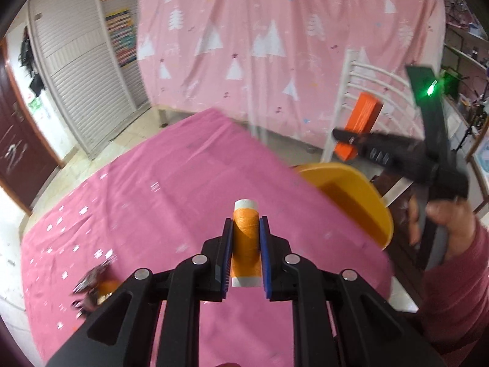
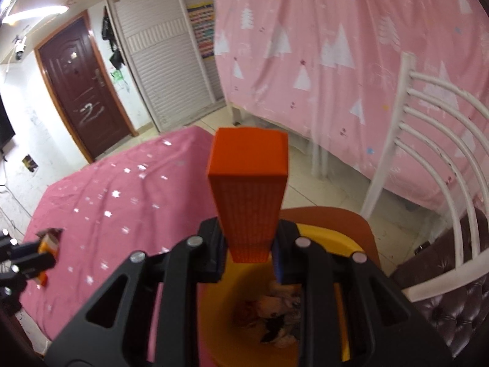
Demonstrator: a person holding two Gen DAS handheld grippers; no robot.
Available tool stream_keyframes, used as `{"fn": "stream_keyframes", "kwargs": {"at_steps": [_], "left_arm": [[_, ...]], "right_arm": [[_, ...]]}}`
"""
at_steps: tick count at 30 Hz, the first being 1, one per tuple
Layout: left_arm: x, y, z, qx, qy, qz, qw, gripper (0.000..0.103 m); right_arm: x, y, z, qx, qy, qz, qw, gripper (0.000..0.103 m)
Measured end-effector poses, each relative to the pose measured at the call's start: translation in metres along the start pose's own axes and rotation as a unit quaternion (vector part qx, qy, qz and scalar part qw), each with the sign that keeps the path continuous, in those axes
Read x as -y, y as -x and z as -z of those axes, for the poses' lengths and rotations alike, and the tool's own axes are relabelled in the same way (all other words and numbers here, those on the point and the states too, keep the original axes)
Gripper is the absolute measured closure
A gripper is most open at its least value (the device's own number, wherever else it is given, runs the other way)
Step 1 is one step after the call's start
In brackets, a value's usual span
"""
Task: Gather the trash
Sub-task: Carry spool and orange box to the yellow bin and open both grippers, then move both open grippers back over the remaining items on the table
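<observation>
My right gripper (image 2: 249, 244) pinches the orange box (image 2: 249, 189) over the yellow bin (image 2: 336, 232); left gripper (image 1: 246, 244), clamping the thread spool (image 1: 246, 238), has it at 2 o'clock.

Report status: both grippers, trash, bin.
Left gripper shut on orange thread spool, over pink table. Right gripper shut on orange block, above yellow bin. Crumpled wrapper left on table. Path clear.

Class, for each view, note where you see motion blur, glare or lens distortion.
Left wrist view: wrapper and right gripper smeared by motion, spool sharp. Right wrist view: ceiling lamp glares, chair rails bow with fisheye curvature.
</observation>
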State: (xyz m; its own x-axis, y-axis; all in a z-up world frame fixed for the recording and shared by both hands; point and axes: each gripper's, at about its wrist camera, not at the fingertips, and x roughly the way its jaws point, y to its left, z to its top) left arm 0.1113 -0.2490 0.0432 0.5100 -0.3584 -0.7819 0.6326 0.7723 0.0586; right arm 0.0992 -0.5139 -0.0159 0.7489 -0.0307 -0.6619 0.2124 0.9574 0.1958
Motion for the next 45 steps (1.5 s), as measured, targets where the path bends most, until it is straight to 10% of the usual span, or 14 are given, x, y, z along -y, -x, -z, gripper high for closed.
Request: {"fn": "stream_keyframes", "kwargs": {"at_steps": [19, 23, 45], "left_arm": [[0.058, -0.082, -0.060, -0.073, 0.088, 0.126, 0.9854, 0.087], [0.060, -0.090, -0.063, -0.073, 0.093, 0.121, 0.9855, 0.051], [0.003, -0.016, -0.030, -0.005, 0.138, 0.108, 0.9846, 0.035]], "right_arm": [[0.041, -0.014, 0.011, -0.061, -0.017, -0.015, 0.998, 0.072], [0.047, -0.010, 0.010, -0.054, -0.023, -0.013, 0.998, 0.050], [-0.004, 0.025, 0.003, 0.011, -0.028, -0.058, 0.998, 0.038]]}}
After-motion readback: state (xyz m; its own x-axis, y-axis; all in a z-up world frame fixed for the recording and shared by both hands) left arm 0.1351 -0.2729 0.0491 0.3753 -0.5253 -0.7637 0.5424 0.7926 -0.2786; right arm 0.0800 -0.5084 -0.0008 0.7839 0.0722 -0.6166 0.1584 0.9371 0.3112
